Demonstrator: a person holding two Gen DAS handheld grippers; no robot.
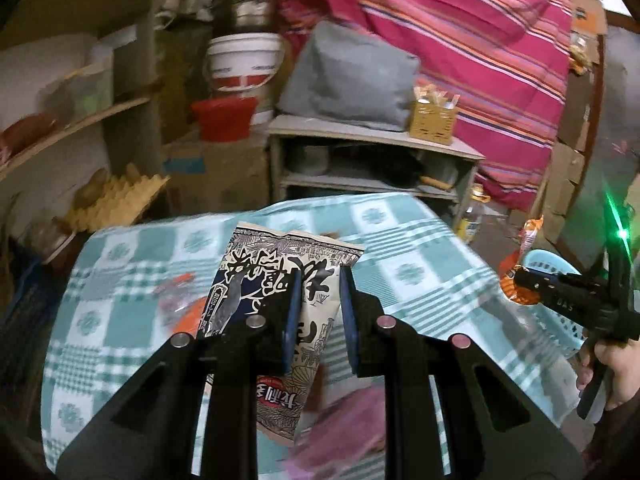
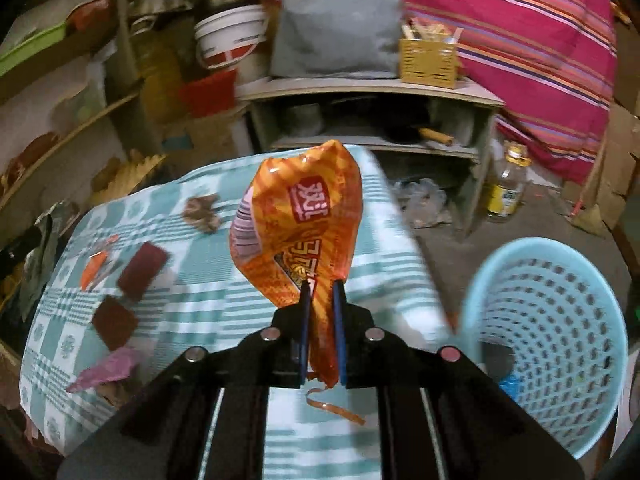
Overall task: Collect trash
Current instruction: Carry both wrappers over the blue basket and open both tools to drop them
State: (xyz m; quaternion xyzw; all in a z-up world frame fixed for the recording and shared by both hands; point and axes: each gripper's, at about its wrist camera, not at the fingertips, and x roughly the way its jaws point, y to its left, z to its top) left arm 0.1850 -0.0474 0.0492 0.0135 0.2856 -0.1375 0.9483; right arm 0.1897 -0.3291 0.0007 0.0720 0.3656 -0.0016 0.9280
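Note:
My left gripper (image 1: 320,276) is shut on a black-and-white printed snack wrapper (image 1: 276,272) and holds it above the checked tablecloth (image 1: 404,248). My right gripper (image 2: 320,286) is shut on an orange snack bag (image 2: 298,224), lifted over the table's right part. That gripper (image 1: 520,278) also shows at the right edge of the left wrist view, beside the light blue perforated basket (image 1: 548,264). The basket (image 2: 560,320) stands to the right of the table, below the right gripper. More trash lies on the cloth: dark red wrappers (image 2: 142,266), a pink wrapper (image 2: 106,368), an orange scrap (image 2: 92,268), a brown crumpled piece (image 2: 202,210).
A grey shelf unit (image 2: 372,92) with a grey cushion (image 2: 336,28) and a yellow box (image 2: 428,60) stands behind the table. A bottle (image 2: 506,184) stands on the floor at right. Shelves (image 1: 76,124) and an egg tray (image 1: 120,200) crowd the left. A striped pink cloth (image 1: 480,40) hangs behind.

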